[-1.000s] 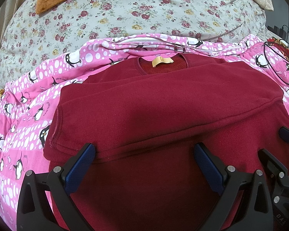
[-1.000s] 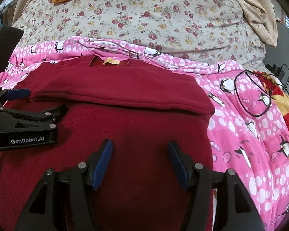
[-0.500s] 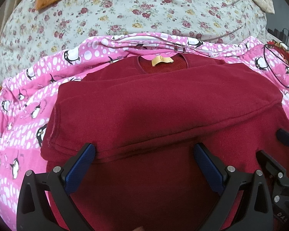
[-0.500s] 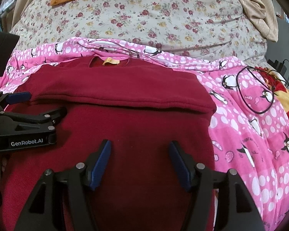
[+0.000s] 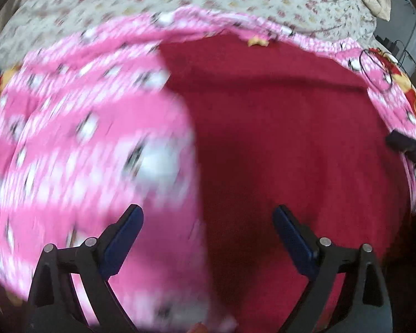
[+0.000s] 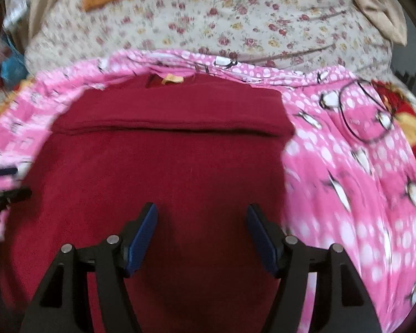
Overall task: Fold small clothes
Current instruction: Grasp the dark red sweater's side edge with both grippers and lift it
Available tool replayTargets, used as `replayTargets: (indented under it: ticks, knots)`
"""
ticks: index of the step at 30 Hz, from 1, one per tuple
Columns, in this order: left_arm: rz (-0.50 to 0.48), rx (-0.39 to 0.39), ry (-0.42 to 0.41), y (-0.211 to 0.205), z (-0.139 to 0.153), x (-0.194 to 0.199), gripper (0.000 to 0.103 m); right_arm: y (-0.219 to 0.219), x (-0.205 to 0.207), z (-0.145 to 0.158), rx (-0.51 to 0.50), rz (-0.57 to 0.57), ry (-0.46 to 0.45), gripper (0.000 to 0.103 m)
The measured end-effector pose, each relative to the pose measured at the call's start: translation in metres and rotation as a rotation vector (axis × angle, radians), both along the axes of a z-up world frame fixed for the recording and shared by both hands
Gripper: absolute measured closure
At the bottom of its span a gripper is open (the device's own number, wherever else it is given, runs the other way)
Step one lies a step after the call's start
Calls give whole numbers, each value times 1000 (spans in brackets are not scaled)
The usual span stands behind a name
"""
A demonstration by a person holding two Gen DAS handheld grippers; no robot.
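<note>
Left wrist view, heavily blurred: left gripper point(image 5: 208, 233) open, its jaws just eased slightly inward with nothing between them, poised over the left side edge of the dark red fleece sweater point(image 5: 277, 138), half above the pink penguin-print blanket point(image 5: 77, 138). Sweater flat on the bed, yellow neck label point(image 5: 258, 41) at the far end. Tip of the right gripper point(image 5: 407, 147) at the right margin. Right wrist view: right gripper point(image 6: 202, 238) open too, jaws just widened a little, empty, above the lower middle of the sweater; folded sleeve band point(image 6: 174, 119) lying across the chest; thin black wire-framed glasses point(image 6: 366, 111) on the blanket to the right; floral quilt point(image 6: 235, 16) beyond. Likely risks: pinching blanket together with the sweater edge, since the pads straddle both fabrics; dragging the sleeve band loose by uneven lifting; sweeping cloth onto the glasses.
</note>
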State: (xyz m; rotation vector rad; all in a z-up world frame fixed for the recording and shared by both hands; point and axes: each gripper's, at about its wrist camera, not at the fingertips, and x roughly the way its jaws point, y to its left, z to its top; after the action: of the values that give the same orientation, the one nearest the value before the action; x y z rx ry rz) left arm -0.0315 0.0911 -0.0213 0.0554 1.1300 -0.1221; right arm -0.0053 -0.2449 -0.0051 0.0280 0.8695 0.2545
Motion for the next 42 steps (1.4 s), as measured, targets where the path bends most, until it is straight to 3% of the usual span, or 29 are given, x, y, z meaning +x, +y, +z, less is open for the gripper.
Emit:
replayTargets:
  ticks: [2, 7, 9, 12, 15, 21, 24, 25, 26, 28, 29, 34, 36, 38, 39, 40, 42]
  knots:
    - [20, -30, 24, 5, -7, -30, 21, -19, -29, 2, 60, 12, -22, 31]
    - [42, -220, 85, -14, -40, -85, 22, -54, -93, -20, 126, 20, 19, 31]
    - [54, -229, 85, -19, -49, -95, 22, -60, -107, -31, 115, 7, 59, 31]
    - [60, -182, 41, -23, -53, -102, 31, -64, -124, -41, 121, 7, 89, 31]
    - [94, -203, 6, -20, -48, -101, 40, -60, -128, -46, 111, 33, 112, 30]
    - [111, -256, -30, -13, -45, -105, 61, -56, -134, -54, 190, 68, 167, 29]
    - [77, -268, -48, -18, -42, -107, 77, -51, -133, -56, 167, 70, 171, 35]
    - [62, -270, -44, -22, -43, -106, 85, -54, -132, -56, 183, 61, 171, 43]
    - [64, -263, -46, -21, -42, -105, 90, -58, -132, -57, 200, 52, 173, 62]
    - [68, -269, -41, -19, -45, -103, 91, -67, -130, -60, 273, 45, 203, 89]
    - [74, -282, -38, -13, -45, -105, 91, -67, -129, -61, 298, 48, 211, 91]
    - [95, -352, -24, -2, -49, -107, 86, -60, -132, -62, 294, 73, 216, 88]
    - [90, -402, -20, 0, -50, -107, 72, -60, -129, -71, 309, 68, 256, 88]
    - [74, -466, -20, 0, -51, -107, 53, -60, -128, -74, 333, 74, 272, 85]
    - [75, -468, -15, -1, -51, -107, 53, -59, -129, -73, 331, 80, 265, 84]
    - [81, -452, -14, -2, -49, -107, 57, -58, -130, -72, 334, 90, 260, 83]
    - [89, -416, -26, -2, -43, -108, 94, -56, -133, -67, 348, 111, 242, 91]
